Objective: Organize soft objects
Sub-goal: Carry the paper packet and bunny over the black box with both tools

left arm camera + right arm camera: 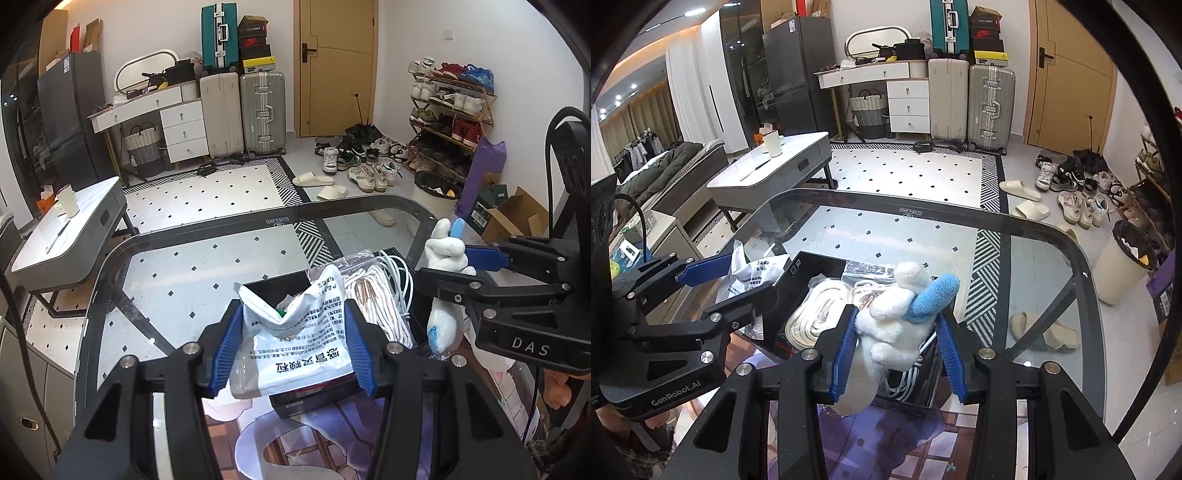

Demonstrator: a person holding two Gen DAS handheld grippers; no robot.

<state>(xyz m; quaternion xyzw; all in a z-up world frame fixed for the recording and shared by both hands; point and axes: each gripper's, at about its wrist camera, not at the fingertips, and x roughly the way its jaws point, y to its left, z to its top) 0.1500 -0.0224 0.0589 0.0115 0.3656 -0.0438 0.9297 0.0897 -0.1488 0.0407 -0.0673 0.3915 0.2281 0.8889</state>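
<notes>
Midway, by my reading: the left gripper (291,343), fingers clamped on a crinkled white printed plastic packet (295,332), and the right gripper (897,343), fingers gripping a white-and-blue plush toy (897,314), hold both at lower centre of frame over the black rectangular box (798,280); neither is deposited yet.

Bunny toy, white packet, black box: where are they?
Bunny toy (894,325): right wrist view, on its white body.
White packet (295,350): left wrist view, on its printed front.
Black box (798,280): right wrist view, on its left wall.

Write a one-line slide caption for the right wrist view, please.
Right gripper holds a white plush toy above a black box of cables.
</notes>
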